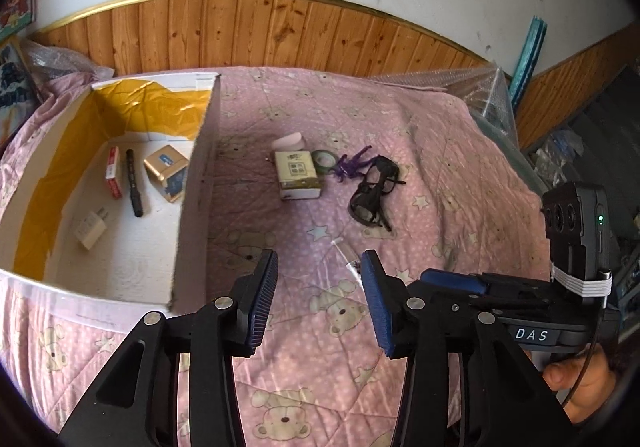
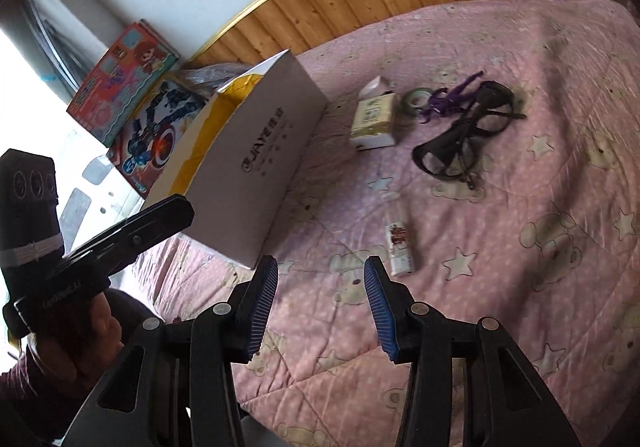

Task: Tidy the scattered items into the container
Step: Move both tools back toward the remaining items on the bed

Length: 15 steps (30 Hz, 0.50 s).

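Nearest the cameras, the left gripper (image 1: 320, 267) hovers over the pink bear-print quilt (image 1: 320, 347) with its jaws spread and nothing between them. The right gripper (image 2: 320, 271) hangs above the same quilt, jaws likewise spread and empty; in the left wrist view its black body appears at the right edge, held by the person's right hand (image 1: 580, 379).

Just beyond the right gripper's fingertips lies a small clear plastic packet with a red printed label (image 2: 399, 243), flat on the quilt and near the front corner of the white cardboard box with yellow paper lining (image 2: 256, 163). The box sits open-topped on the quilt's left side.

Inside the box, seen from the left wrist, rest a white plug-in charger (image 1: 91, 227), a black marker pen (image 1: 134, 183), a slim red and white carton (image 1: 114, 173) and a gold and blue square carton (image 1: 167, 171), all apart from one another on the box floor.

Farther out on the quilt, right of the box, stands a cream tissue pack (image 1: 299, 174) with a pale pink soft-looking item (image 1: 288, 141) touching its far side. Just beside the pack is a green tape roll (image 1: 325, 159), then a tangle of purple twisted wire (image 1: 352, 165), then black-framed glasses with a strap (image 1: 374, 193), near the wire.

Behind the quilt runs a wood-panelled wall (image 1: 260, 31).
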Each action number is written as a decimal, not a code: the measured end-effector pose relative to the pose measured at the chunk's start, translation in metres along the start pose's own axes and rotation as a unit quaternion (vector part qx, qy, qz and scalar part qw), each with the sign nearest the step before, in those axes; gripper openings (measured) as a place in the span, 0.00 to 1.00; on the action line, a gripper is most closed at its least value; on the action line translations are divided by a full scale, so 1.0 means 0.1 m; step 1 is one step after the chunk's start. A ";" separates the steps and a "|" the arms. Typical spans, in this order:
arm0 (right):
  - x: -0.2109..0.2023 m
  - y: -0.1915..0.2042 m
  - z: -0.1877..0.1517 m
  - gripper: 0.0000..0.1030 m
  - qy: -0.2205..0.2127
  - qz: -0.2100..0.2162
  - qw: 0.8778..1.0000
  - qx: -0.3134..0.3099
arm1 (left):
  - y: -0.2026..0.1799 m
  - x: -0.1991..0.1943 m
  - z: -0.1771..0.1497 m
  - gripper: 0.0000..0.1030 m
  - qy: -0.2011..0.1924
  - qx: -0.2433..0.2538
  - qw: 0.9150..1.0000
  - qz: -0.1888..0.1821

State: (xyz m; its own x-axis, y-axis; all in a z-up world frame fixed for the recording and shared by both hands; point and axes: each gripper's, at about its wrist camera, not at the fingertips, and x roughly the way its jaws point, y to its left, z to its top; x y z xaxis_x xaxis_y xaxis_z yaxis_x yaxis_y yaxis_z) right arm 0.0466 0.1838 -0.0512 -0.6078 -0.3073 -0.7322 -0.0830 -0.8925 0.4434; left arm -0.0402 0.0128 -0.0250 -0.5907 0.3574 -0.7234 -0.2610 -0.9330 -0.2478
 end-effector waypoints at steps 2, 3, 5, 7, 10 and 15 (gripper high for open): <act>0.00 -0.16 0.05 0.46 0.000 -0.005 1.000 0.028 | -0.04 0.19 0.07 0.46 0.013 -0.002 1.000 -0.005; -0.01 -0.24 0.09 0.46 -0.001 -0.007 0.999 0.042 | -0.05 0.30 0.10 0.46 0.023 -0.006 1.000 -0.006; -0.01 -0.37 0.17 0.48 -0.002 -0.016 0.998 0.065 | -0.06 0.51 0.12 0.46 0.043 -0.023 0.999 -0.014; 0.00 -0.53 0.30 0.52 -0.003 -0.017 0.995 0.096 | -0.09 0.73 0.11 0.47 0.065 -0.044 0.997 -0.023; 0.04 -0.78 0.52 0.58 -0.006 -0.012 0.989 0.148 | -0.18 0.99 0.02 0.47 0.088 -0.059 0.994 -0.029; 0.33 -1.08 0.76 0.58 0.018 -0.031 0.981 0.190 | -0.34 1.32 -0.08 0.47 0.110 -0.058 0.992 -0.005</act>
State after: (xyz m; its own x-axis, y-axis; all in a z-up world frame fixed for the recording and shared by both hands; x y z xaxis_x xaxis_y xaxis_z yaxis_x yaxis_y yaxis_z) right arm -0.0246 0.2955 -0.0835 -0.5652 -0.2740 -0.7781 -0.4113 -0.7240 0.5537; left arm -0.1027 0.0916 -0.1174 -0.4048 0.3611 -0.8401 -0.1698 -0.9324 -0.3190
